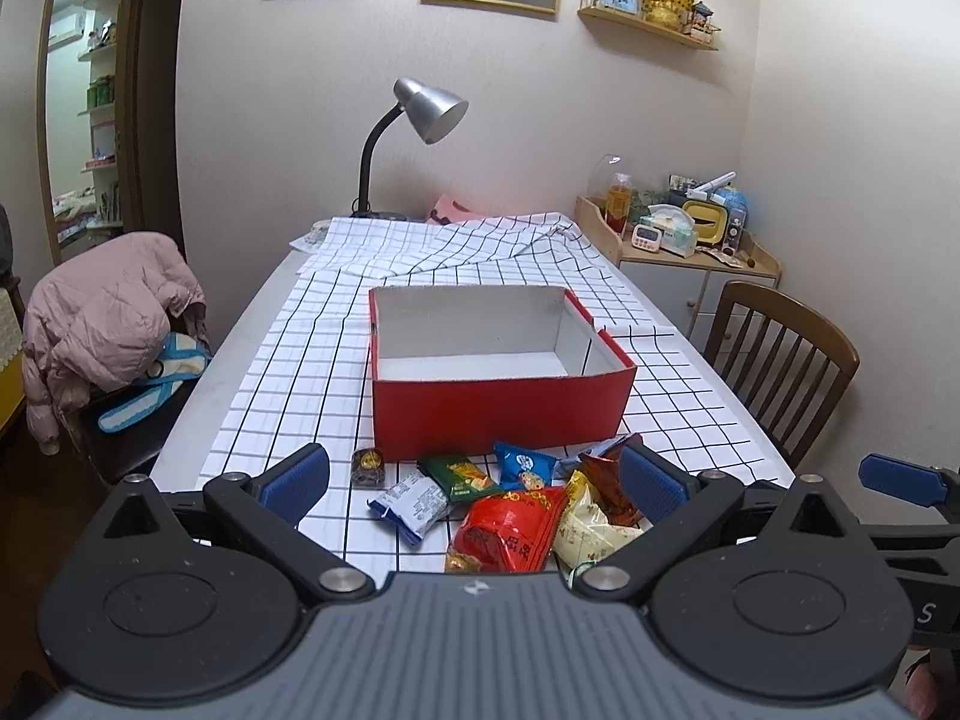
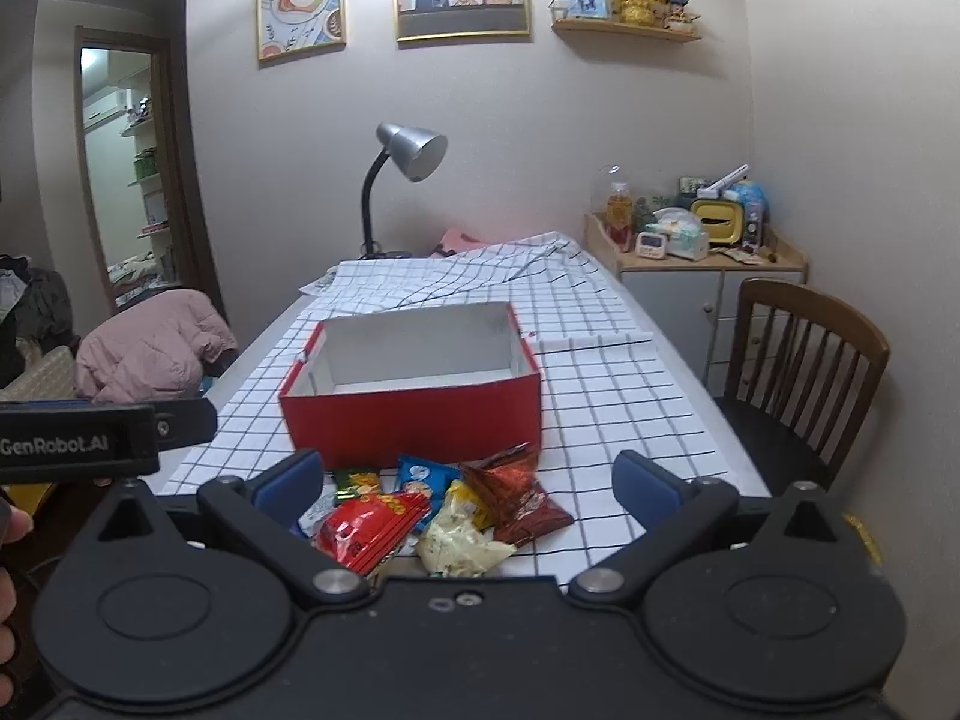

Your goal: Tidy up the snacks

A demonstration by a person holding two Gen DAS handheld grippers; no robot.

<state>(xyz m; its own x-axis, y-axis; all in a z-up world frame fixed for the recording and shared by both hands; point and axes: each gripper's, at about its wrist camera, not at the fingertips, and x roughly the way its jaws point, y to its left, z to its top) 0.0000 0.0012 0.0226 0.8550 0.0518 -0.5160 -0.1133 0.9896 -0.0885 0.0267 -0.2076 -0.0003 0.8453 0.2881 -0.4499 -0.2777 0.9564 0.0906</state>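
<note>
Snacks piled loose, w/ red box empty.

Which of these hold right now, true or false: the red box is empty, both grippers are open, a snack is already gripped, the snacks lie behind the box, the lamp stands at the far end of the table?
1. The red box is empty. True.
2. The left gripper and right gripper are both open. True.
3. A snack is already gripped. False: neither gripper holds anything; the red packet lies on the cloth.
4. The snacks lie behind the box. False: the blue packet and the others lie in front of it, on the near side.
5. The lamp stands at the table's far end. True.
</note>
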